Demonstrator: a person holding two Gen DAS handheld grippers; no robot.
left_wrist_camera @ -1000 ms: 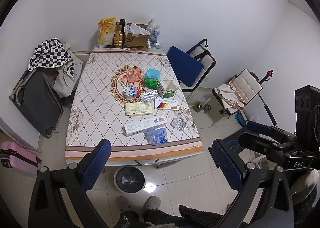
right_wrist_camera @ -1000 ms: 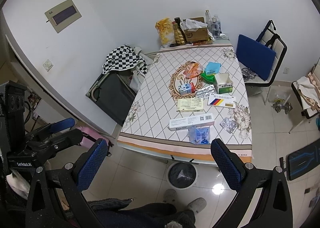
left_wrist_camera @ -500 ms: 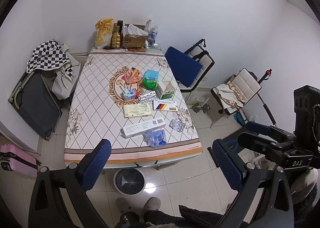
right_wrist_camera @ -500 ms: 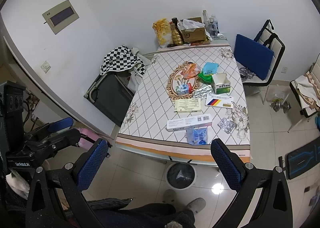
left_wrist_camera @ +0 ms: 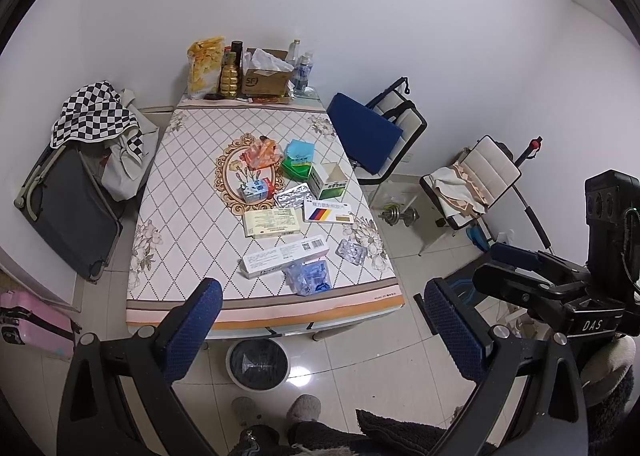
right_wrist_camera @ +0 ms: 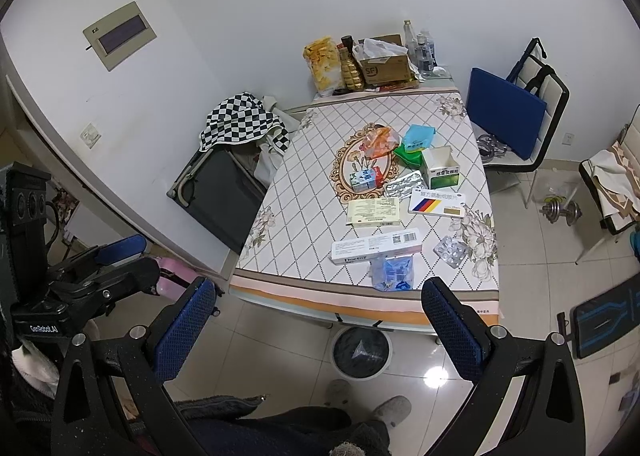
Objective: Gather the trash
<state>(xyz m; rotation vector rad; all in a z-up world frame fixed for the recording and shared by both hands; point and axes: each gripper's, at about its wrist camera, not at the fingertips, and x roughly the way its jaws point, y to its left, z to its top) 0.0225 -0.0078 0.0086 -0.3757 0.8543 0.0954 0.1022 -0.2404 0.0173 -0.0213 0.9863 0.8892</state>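
Two grippers, both held high with fingers spread wide, gripping nothing: left gripper (left_wrist_camera: 322,320), right gripper (right_wrist_camera: 320,320). Trash lies ahead of them on the table (left_wrist_camera: 192,216): long white box (left_wrist_camera: 285,256), crumpled blue wrapper (left_wrist_camera: 310,276) closest, blister pack (left_wrist_camera: 351,251), orange wrapper (left_wrist_camera: 261,152). Black-lined bin (left_wrist_camera: 258,365) on floor between the left fingers, just under the table edge

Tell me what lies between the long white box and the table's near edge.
A crumpled blue plastic packet, right beside the long white box, then bare tablecloth. Both views show it.
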